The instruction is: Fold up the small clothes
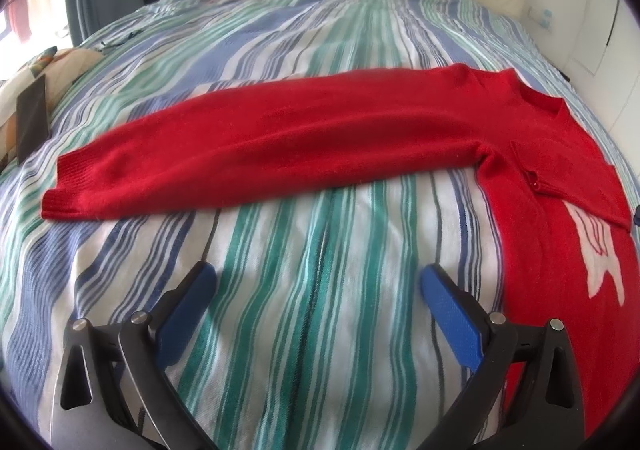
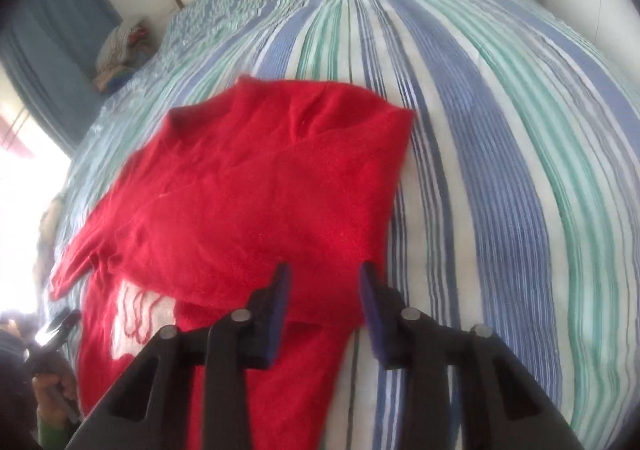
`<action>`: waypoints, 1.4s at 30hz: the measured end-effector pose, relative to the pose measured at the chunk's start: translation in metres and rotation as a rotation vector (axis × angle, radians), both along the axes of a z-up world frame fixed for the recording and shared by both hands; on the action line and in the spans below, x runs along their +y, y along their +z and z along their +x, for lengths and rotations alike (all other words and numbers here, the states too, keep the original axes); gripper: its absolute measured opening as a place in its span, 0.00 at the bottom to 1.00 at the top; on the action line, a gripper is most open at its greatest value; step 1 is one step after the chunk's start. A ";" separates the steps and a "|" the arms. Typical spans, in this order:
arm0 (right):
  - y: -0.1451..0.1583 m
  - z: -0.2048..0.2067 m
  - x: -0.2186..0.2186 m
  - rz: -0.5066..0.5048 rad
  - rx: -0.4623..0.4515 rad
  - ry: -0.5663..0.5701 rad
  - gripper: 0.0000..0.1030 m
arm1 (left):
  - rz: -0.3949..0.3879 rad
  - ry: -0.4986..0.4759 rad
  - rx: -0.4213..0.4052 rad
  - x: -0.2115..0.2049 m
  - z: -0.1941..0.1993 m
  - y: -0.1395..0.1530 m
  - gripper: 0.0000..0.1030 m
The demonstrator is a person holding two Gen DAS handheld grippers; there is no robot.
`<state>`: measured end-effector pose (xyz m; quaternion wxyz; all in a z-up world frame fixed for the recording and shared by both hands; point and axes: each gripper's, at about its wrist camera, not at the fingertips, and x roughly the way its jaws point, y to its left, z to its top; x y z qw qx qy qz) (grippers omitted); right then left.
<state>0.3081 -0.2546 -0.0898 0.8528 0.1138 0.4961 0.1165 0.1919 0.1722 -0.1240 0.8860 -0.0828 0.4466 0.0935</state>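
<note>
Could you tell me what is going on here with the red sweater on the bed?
A person with a gripper in each hand is folding a red sweater on a striped bed. One sleeve already lies folded across the body; the other stretches out flat. The left gripper hovers open and empty. The right gripper stands over the sweater's edge, gripping nothing.

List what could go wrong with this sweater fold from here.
1. The long sleeve still lies stretched across the striped bedspread; the open left tool hovers short of it and could pinch bedding too.
2. The right tool stands open above the folded-over edge of the red sweater, gripping nothing, so that flap may slip back.
3. The right view is blurred, so the edges may misalign.
</note>
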 end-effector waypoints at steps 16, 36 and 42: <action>0.014 -0.142 0.011 0.010 -0.057 0.173 0.42 | 0.045 -0.005 0.015 -0.005 0.000 -0.005 0.99; -0.025 -0.187 -0.014 -0.095 -0.199 -0.078 0.77 | -0.108 -0.052 -0.031 0.021 -0.026 0.021 0.99; -0.024 -0.192 -0.023 -0.076 -0.193 -0.083 0.77 | -0.228 0.102 -0.030 0.124 -0.020 0.059 0.99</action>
